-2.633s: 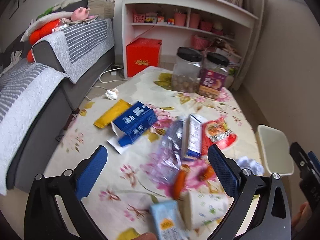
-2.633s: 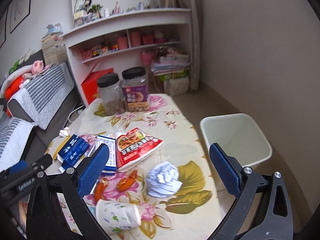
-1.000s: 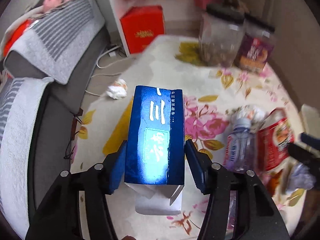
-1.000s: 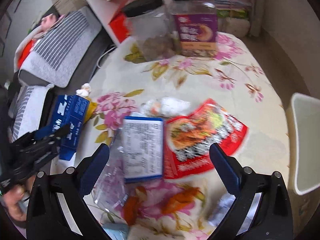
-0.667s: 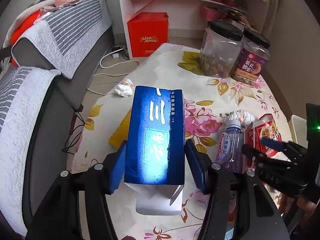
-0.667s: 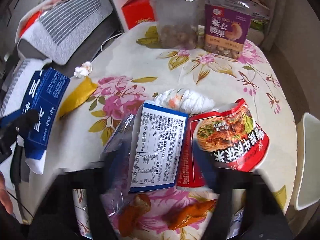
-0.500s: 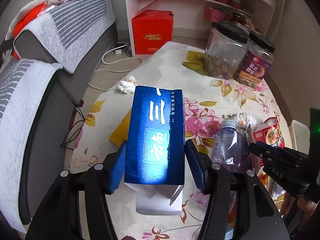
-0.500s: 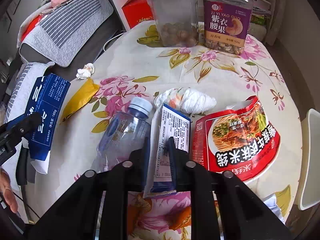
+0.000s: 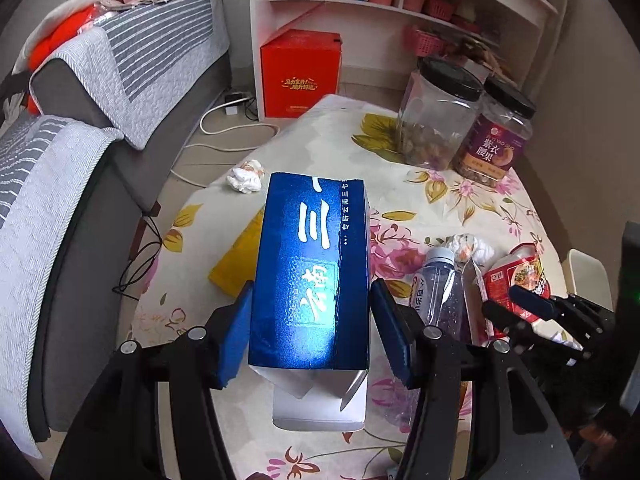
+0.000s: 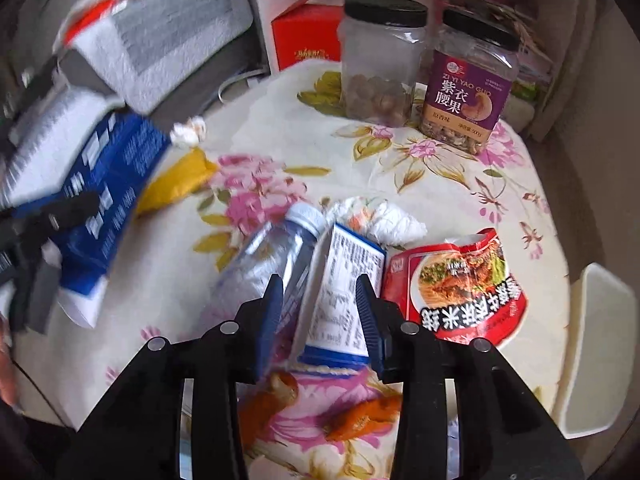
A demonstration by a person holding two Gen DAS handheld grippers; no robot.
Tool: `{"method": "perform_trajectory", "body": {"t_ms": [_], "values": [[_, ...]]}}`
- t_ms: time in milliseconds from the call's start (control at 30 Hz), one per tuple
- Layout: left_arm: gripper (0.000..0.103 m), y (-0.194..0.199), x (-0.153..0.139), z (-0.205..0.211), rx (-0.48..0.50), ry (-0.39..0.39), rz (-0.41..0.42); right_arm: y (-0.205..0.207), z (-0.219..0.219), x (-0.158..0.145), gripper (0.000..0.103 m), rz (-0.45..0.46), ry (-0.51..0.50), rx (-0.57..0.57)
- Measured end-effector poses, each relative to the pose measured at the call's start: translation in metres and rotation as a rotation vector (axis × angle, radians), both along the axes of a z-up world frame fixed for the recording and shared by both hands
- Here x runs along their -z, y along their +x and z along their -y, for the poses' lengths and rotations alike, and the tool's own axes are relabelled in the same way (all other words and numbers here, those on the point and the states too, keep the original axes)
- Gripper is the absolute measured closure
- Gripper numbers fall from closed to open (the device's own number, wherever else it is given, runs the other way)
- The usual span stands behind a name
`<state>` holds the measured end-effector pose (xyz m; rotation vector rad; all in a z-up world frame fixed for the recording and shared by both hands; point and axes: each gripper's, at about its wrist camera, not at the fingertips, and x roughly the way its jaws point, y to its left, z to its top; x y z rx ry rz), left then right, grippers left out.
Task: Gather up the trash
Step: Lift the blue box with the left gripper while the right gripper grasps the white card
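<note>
left gripper (image 9: 310,332) clamped on a dark blue carton (image 9: 310,276), both pads pressed to its long sides, carton lifted above the floral worktop (image 9: 320,136), open white flap end toward the camera; right gripper (image 10: 320,312) closed narrow on a small blue-and-white carton (image 10: 340,300), carton stood on edge with its printed label side up, back end low near the worktop, whether it touches the cloth cannot be told; clear plastic bottle (image 10: 264,264) with pale cap lies just left of that carton, touching it; red noodle wrapper (image 10: 456,292) lies flat just right of it; crumpled white wrapper (image 10: 376,216) just beyond the bottle cap; yellow packet (image 10: 176,184) flat near the left edge, small white paper ball (image 10: 188,132) beyond it at the worktop edge; two orange scraps (image 10: 360,416) on the cloth under the right gripper; two black-lidded jars (image 10: 424,68) stand side by side at the far end; cream bin (image 10: 596,352) beside the worktop on the right, well apart from both cartons; right view blurred on its left side
</note>
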<state>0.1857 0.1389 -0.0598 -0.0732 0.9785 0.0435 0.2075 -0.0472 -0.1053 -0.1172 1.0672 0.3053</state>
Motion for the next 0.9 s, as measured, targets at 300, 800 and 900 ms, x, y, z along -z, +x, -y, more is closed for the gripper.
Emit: {"method": "perform_trajectory", "body": {"t_ms": [300, 800, 900], "values": [[0.046, 0.002, 0.003, -0.007, -0.007, -0.017, -0.014, -0.002, -0.019, 0.036, 0.052, -0.053, -0.183, -0.057], [0.071, 0.011, 0.018, -0.018, -0.01, -0.069, -0.093, 0.018, 0.024, 0.009, 0.093, -0.055, 0.139, 0.105], [0.036, 0.017, 0.032, -0.026, -0.014, -0.099, -0.183, 0.017, 0.024, 0.004, 0.093, -0.043, 0.15, 0.099]]}}
